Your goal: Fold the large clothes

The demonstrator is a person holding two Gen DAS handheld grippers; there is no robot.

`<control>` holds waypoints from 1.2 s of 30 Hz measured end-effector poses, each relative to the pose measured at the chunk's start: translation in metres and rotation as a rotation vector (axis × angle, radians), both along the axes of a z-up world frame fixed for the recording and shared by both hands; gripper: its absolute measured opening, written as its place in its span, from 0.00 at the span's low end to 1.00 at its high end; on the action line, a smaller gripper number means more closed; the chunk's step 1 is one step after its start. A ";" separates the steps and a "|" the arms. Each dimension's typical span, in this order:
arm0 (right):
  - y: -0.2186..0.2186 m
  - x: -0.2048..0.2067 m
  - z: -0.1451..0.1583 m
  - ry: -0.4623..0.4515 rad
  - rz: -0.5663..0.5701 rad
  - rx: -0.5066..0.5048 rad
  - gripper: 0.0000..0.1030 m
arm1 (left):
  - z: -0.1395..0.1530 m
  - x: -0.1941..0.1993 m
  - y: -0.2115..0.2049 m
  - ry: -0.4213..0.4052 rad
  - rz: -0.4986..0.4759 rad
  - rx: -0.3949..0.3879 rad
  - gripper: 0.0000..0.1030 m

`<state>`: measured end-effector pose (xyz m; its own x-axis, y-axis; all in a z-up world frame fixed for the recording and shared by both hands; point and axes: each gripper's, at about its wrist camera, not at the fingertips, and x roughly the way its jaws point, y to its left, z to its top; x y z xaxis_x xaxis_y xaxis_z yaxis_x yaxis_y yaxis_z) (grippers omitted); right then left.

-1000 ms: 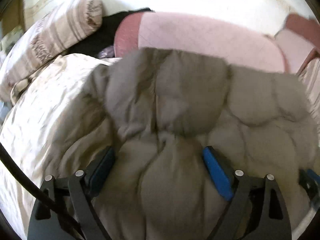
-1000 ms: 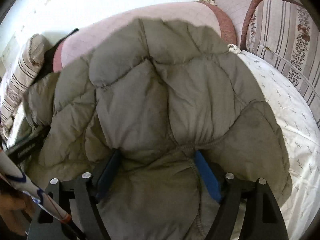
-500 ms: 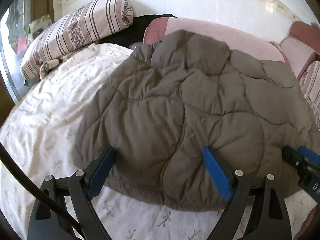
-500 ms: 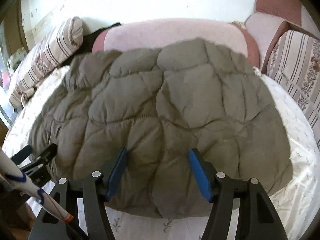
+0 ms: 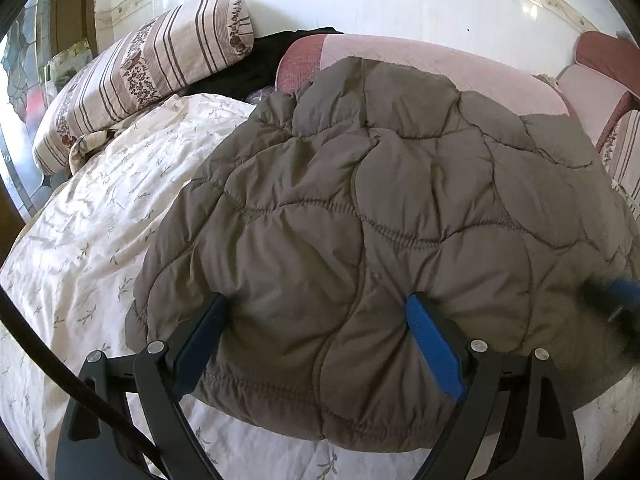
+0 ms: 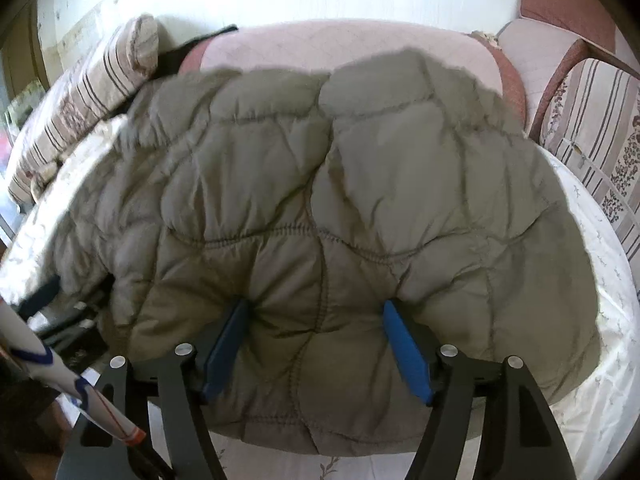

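A grey-brown quilted puffer jacket (image 5: 360,200) lies folded on a white floral bedsheet (image 5: 100,240), its far edge against a pink bolster (image 5: 440,56). My left gripper (image 5: 318,300) straddles the near hem at its left part. Its wide-set blue pads dent the puffy fabric bulging between them. In the right wrist view the same jacket (image 6: 360,180) fills the middle. My right gripper (image 6: 316,306) grips the near hem further right; its jaws are opening, with fabric still creased against the pads. Each gripper shows blurred at the other view's edge.
A striped floral pillow (image 5: 140,68) and a dark garment (image 5: 256,64) lie at the back left. A striped cushion and wooden armrest (image 6: 592,120) stand at the right. A white tube with blue and orange stripes (image 6: 60,372) crosses the right view's lower left.
The jacket, raised and filling both views a second ago, has come down flat on the bed. Both grippers stay at its near hem, which now sits deeper between the fingers.
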<state>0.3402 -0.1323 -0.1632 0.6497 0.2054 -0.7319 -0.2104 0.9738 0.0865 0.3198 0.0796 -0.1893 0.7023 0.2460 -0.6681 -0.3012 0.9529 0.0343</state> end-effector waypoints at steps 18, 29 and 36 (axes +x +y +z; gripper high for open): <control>-0.103 0.047 -0.014 0.085 -0.363 0.034 0.68 | -0.001 0.000 -0.001 -0.010 -0.012 0.022 0.88; -0.036 0.027 0.022 -0.068 -0.200 0.024 0.67 | -0.001 -0.001 -0.003 -0.010 -0.013 0.032 0.88; -0.020 0.038 0.002 -0.025 -0.171 -0.032 0.71 | 0.002 -0.001 -0.005 -0.016 -0.015 0.044 0.88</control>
<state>0.3784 -0.1521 -0.1616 0.6915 0.0671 -0.7193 -0.0428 0.9977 0.0519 0.3187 0.0748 -0.1877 0.7163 0.2643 -0.6458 -0.2880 0.9550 0.0715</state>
